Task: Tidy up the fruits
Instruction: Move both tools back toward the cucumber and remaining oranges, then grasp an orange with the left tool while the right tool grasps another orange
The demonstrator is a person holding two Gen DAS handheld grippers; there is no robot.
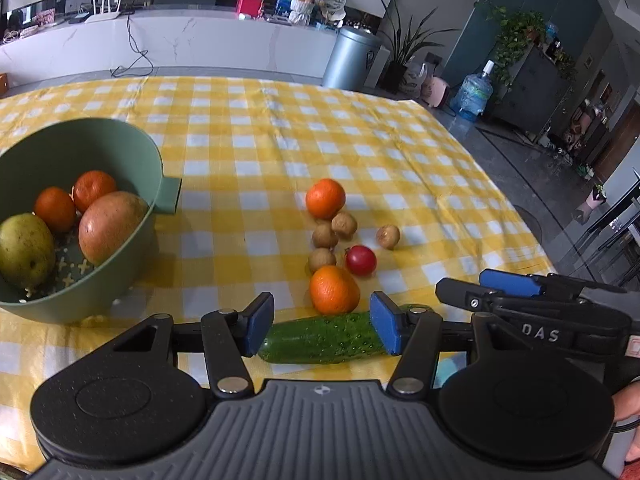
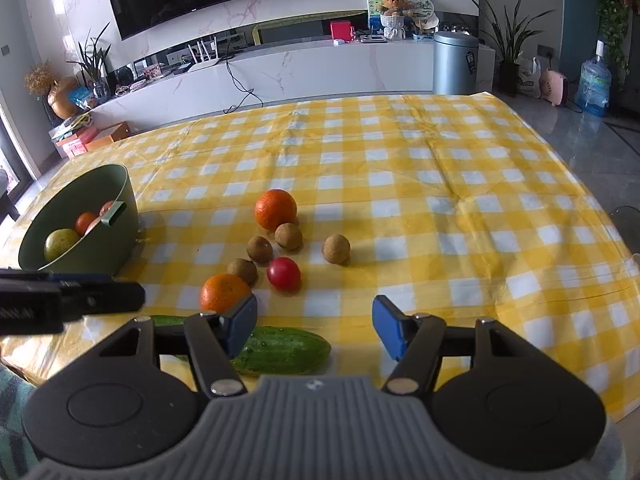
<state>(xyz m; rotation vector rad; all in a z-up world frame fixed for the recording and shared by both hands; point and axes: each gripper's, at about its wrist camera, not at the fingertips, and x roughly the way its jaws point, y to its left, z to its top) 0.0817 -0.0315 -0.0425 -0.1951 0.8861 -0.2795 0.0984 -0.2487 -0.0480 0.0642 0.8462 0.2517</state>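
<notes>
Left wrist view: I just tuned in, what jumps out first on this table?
A green bowl at the left already holds two oranges, a mango and a pear. Mid-table on the yellow checked cloth lies a loose cluster: two oranges, four small brown fruits and a red tomato. Nearest, a cucumber lies crosswise between the open left gripper fingers.

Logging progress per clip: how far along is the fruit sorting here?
Partly done. The green bowl already holds two oranges, a pear and a mango. Nothing is in hand: the left hand-held gripper is open around the cucumber, and the right hand-held gripper is open and empty. Left on the tablecloth: two oranges, four small brown fruits, a red tomato and the cucumber.
</notes>
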